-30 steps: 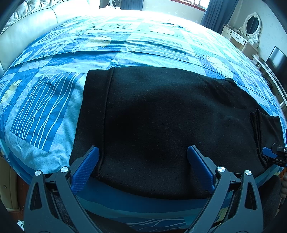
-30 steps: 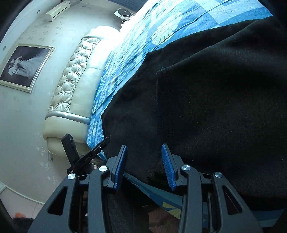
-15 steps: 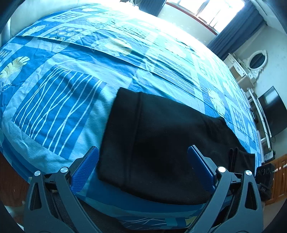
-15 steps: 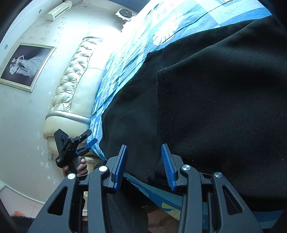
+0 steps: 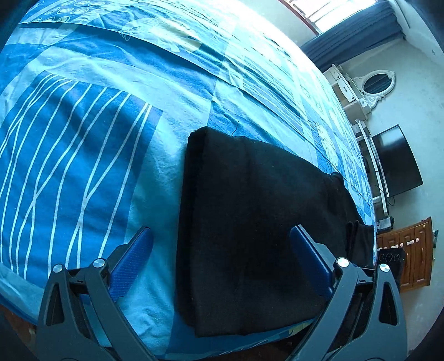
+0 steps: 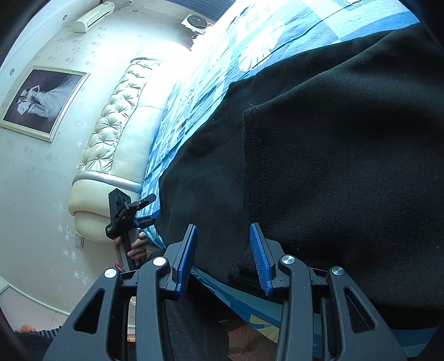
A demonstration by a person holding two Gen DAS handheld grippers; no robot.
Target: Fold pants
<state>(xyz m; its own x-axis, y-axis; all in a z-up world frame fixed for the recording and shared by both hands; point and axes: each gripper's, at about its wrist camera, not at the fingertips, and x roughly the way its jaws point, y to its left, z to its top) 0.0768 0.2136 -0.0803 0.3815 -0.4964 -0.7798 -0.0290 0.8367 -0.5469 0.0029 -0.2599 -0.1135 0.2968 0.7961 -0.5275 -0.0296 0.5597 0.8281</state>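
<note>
The pants (image 5: 249,222) lay on the bed (image 5: 83,138), apparently halved lengthwise; cross-folds were judged left. Left tongs (image 5: 220,263) were spread wide, empty; right tongs (image 6: 223,258) stood part-open astride the hem, unpinched.

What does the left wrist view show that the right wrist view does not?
Only the left wrist view: the window curtain, oval mirror and dark screen. Only the right wrist view: the tufted headboard, framed picture and the hand holding the left gripper. Both: the black pants lying on the blue bedspread.
</note>
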